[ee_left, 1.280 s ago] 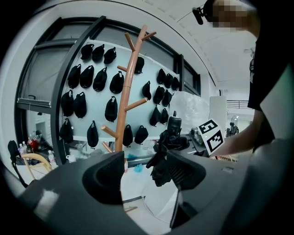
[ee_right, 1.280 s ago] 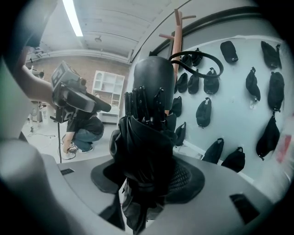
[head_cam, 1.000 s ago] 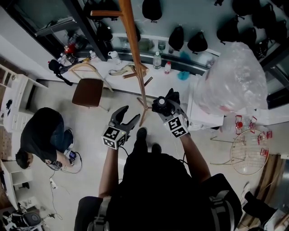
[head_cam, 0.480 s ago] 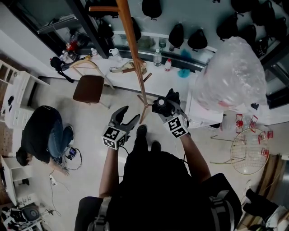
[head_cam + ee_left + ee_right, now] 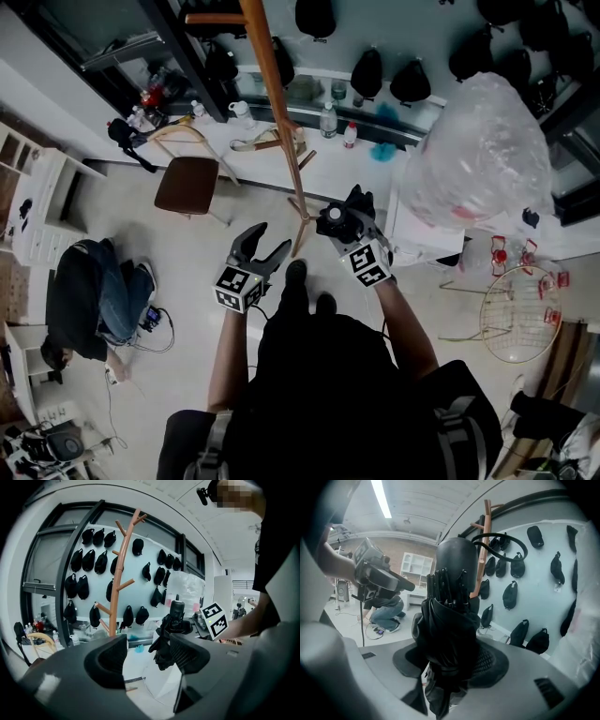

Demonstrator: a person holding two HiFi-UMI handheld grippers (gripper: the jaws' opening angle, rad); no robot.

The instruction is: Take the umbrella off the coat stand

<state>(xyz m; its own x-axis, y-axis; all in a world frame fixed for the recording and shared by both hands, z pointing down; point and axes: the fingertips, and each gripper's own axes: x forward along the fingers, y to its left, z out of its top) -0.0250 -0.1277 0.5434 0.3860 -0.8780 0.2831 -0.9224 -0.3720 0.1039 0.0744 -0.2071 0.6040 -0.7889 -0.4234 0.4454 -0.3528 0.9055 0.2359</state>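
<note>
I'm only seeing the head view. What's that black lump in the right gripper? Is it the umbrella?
Observer: Yes. The right gripper view shows a folded black umbrella squeezed between the jaws of the right gripper.
Operator: Is the other gripper holding anything?
Observer: No. In the left gripper view, the left gripper has its jaws apart with nothing between them.
Operator: Is anything hanging on the coat stand?
Observer: From that view, the pegs of the coat stand look bare. The dark bags hang on the wall behind it.
</note>
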